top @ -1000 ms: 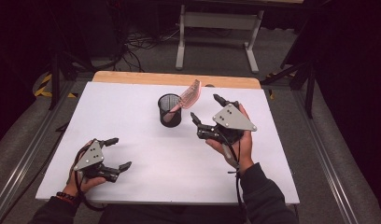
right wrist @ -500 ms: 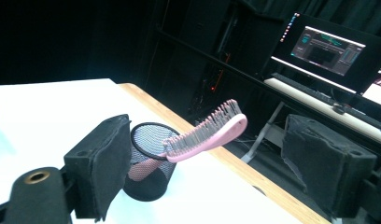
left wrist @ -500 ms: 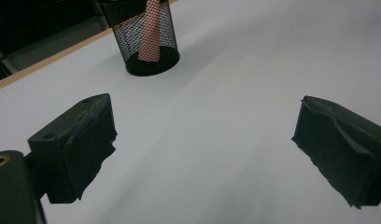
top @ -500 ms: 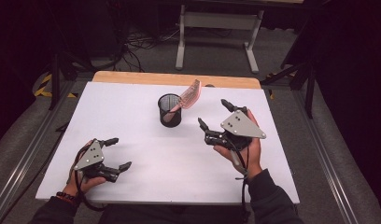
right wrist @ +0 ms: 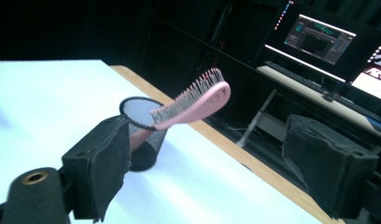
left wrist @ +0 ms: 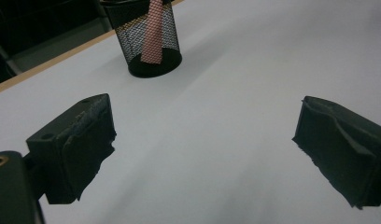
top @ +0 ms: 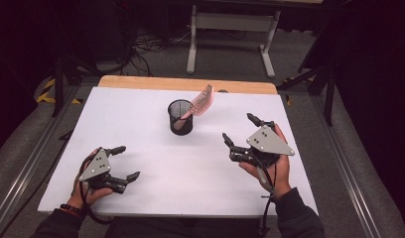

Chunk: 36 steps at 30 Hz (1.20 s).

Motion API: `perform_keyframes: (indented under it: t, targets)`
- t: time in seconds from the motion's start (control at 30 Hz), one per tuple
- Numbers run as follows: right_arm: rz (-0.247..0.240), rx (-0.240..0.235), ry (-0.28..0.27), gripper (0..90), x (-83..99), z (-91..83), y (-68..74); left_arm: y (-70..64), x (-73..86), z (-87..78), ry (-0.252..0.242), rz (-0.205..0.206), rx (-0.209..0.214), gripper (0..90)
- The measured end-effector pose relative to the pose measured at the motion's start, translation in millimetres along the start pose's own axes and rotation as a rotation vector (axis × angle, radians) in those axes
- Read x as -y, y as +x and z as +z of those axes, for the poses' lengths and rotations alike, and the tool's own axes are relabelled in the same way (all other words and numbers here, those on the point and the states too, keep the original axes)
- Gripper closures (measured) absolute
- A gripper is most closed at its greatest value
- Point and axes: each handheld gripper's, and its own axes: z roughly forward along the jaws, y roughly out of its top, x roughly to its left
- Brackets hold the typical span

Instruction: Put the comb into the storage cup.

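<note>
- A black mesh cup stands upright on the white table, toward its far middle
- A pink hairbrush leans out of the cup, head up and to the right
- Left gripper sits near the front left, jaws apart
- Right gripper is at right, jaws wide, holding nothing

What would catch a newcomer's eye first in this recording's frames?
The pink hairbrush stands out: its handle sits in the black mesh cup near the far middle of the white table, its bristled head leaning out over the rim. Nearer the person, the left tongs and right tongs are both open and empty, apart from the cup on either side.
</note>
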Motion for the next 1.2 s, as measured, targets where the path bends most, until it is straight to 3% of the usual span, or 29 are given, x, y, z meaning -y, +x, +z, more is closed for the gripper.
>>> perform_keyframes:
  t: [0.6, 0.87, 0.93, 1.2]
  targets:
    - [-0.015, -0.01, 0.038, 13.6, 22.9, -18.8, 4.6, -0.5, -0.1, 0.4, 0.004, -0.001, 0.005, 6.0]
    - [-0.015, -0.006, 0.066, 12.9, 34.5, -18.8, 8.6, -0.7, -0.2, 0.4, 0.005, 0.001, 0.005, 6.1]
    - [-0.038, 0.003, 0.088, 12.6, 39.7, -17.4, 11.1, -0.8, -0.2, 0.1, 0.004, 0.002, 0.005, 6.1]
    - [-0.022, -0.001, 0.097, 12.3, 49.9, -17.9, 12.6, -0.9, -0.3, 0.0, 0.002, 0.002, 0.006, 6.2]
